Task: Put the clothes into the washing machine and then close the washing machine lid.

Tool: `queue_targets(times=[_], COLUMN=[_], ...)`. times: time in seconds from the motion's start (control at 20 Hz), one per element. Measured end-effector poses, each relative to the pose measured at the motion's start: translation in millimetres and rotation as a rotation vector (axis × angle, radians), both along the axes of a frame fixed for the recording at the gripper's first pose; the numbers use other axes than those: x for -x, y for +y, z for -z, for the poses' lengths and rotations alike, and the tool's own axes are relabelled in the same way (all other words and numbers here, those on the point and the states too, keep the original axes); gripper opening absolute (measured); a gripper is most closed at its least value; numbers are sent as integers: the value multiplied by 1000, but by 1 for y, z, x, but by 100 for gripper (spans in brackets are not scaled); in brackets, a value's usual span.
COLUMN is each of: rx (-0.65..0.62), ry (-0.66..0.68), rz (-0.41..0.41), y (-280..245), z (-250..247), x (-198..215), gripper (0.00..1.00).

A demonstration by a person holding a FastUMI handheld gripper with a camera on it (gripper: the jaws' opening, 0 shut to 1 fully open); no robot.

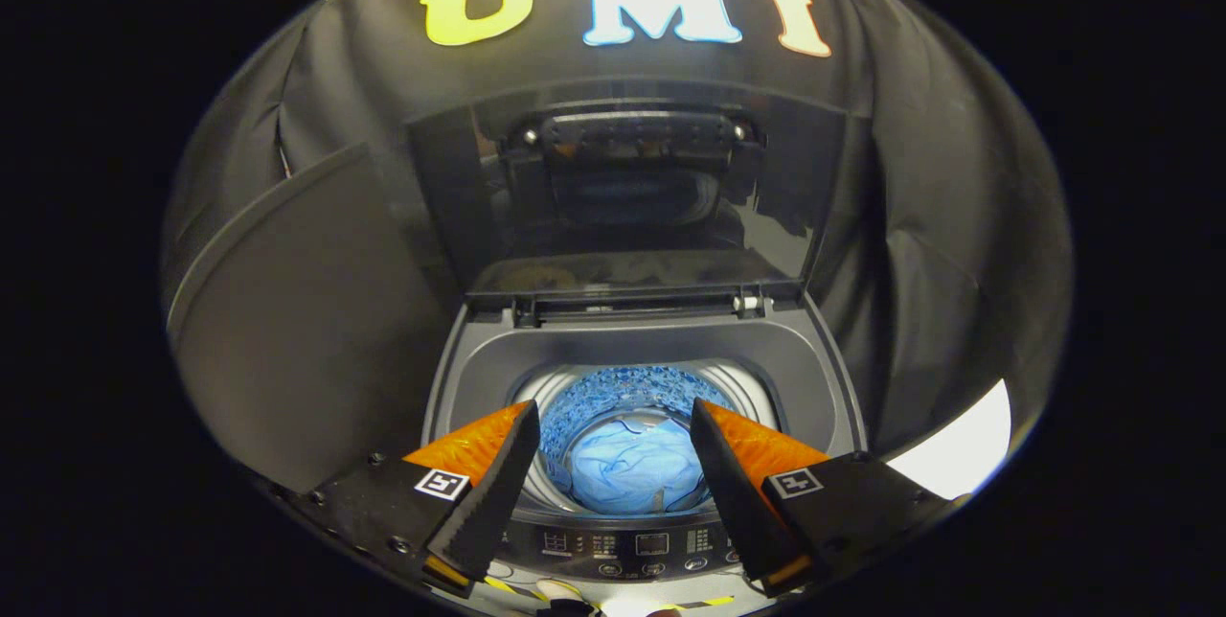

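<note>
- Gripper (613,411): I see jaws spread wide, nothing between, hovering above washer (642,358) opening.
- Light blue clothes (627,475) lie inside drum, below & beyond fingertips.
- Lid (632,186) stands upright at back, open.

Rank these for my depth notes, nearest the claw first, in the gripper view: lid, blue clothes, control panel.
The open claw holds nothing.
1. Control panel: the washer's front edge, between the fingers.
2. Blue clothes: down in the drum, just ahead.
3. Lid: raised upright at the back, beyond the drum.
</note>
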State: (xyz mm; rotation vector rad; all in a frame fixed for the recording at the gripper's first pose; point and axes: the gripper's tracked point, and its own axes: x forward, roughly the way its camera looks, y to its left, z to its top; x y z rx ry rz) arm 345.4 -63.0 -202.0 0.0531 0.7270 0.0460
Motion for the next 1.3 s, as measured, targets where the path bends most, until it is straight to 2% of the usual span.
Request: queue_targets(times=[0.2, 0.35, 0.55, 1.0, 1.3], rx=[6, 6, -19, -44, -13], ry=[-126, -250, -343, -426, -456], rz=[-16, -11, -10, -7, -14], y=[5, 6, 1, -8, -13], z=[-46, -82, -115, -160, -175], x=[-2, -15, -35, -100, -155], gripper=[97, 97, 97, 97, 97])
